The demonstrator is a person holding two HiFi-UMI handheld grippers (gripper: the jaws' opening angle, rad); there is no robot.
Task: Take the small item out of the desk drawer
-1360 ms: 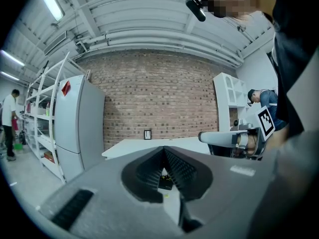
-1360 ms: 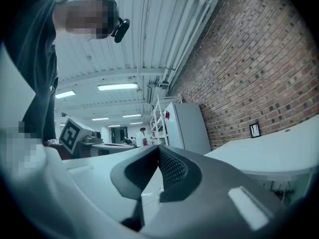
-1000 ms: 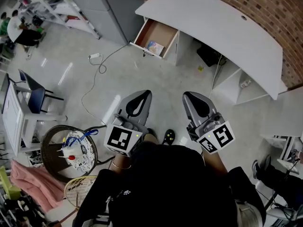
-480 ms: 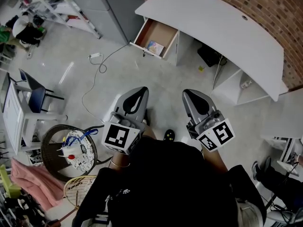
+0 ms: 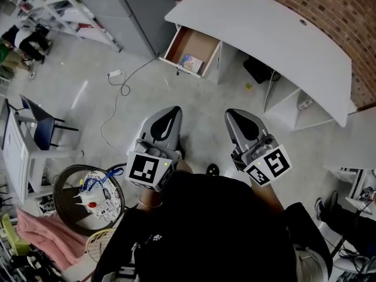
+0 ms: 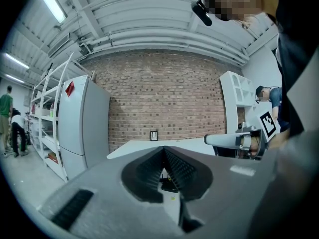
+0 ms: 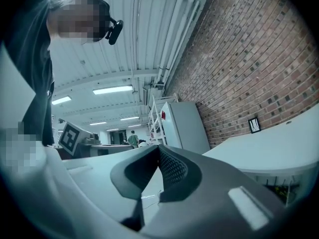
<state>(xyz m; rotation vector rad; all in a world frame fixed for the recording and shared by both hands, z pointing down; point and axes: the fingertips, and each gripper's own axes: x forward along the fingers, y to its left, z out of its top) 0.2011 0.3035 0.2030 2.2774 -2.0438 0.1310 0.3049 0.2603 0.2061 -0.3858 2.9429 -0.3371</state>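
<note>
A white cable trails over the floor left of the open drawer, which juts from the white bench's left end beside a grey cabinet; bare floor lies before it; the small item lies flat by the drawer's front edge, its long side seemingly along that edge; the left hand-held gripper and right hand-held gripper, both clenched on nothing, point roughly level benchward, side by side, well apart from the drawer.

Ahead of you: red brick wall, with a curved white counter set against it.
To your left: tall grey cabinet, white shelving rack, blue chair.
Under you: pale grey floor, with a white cable trailing across it.
Over you: ribbed ceiling, with strip lights lit.
</note>
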